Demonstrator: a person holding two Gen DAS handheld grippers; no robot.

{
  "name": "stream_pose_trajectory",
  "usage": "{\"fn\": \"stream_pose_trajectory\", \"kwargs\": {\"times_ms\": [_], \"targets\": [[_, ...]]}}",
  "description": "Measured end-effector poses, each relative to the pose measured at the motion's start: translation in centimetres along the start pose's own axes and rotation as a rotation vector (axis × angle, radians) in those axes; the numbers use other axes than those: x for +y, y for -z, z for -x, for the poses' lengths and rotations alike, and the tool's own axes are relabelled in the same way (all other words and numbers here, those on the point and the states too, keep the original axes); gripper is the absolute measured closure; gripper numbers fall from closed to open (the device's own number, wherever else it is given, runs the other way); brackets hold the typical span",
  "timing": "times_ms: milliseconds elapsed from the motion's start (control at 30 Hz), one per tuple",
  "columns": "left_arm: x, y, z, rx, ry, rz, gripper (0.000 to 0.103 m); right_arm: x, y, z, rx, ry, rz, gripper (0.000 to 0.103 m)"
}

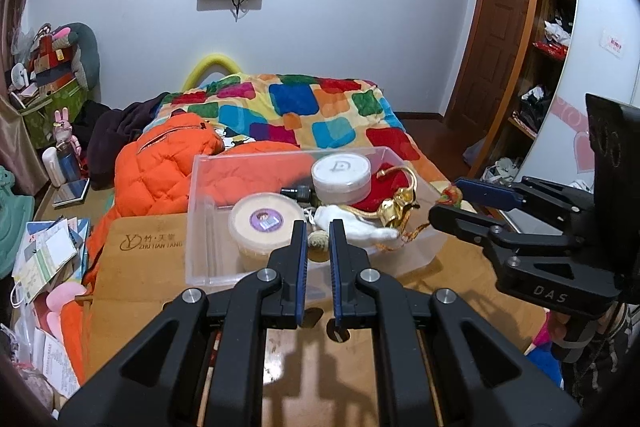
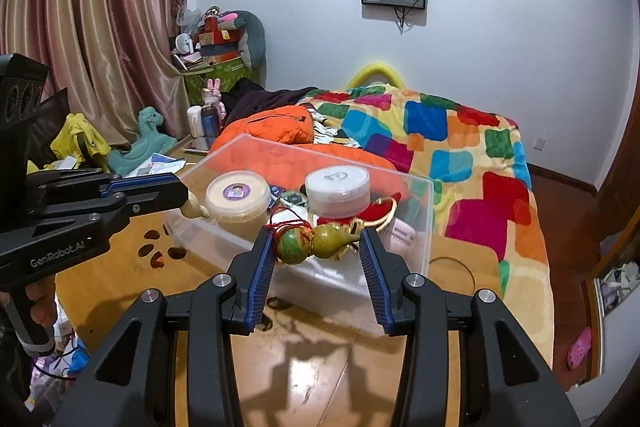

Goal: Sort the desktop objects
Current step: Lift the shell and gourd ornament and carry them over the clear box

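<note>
Above the clear bin, the right gripper clamps a small gourd charm end to end.

The gourd looks light, hard and glossy, so likely slippery; its narrow waist, or the red cord at its neck, seems the surer hold. The left gripper is closed on nothing visible, a slim gap showing between its pads, hovering over the bin's near wall. Inside lie two round lidded tubs and soft red-and-gold trinkets. The bin sits on a shiny wooden table beside a bed with a bright patchwork quilt; clutter lines the curtain side.
</note>
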State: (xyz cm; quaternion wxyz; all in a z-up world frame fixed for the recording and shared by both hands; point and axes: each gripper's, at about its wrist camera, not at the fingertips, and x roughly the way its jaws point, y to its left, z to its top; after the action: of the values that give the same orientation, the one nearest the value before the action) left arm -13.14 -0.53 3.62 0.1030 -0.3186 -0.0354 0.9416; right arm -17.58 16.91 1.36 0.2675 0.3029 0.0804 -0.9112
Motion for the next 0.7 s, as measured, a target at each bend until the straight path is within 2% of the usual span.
{"fn": "stream_pose_trajectory", "kwargs": {"times_ms": [700], "targets": [[0.5,-1.4,-4.7,0.032,0.031,-0.005,0.094,-0.5,-1.4,-5.6,0.061,-0.006,0.024,0.064]]}}
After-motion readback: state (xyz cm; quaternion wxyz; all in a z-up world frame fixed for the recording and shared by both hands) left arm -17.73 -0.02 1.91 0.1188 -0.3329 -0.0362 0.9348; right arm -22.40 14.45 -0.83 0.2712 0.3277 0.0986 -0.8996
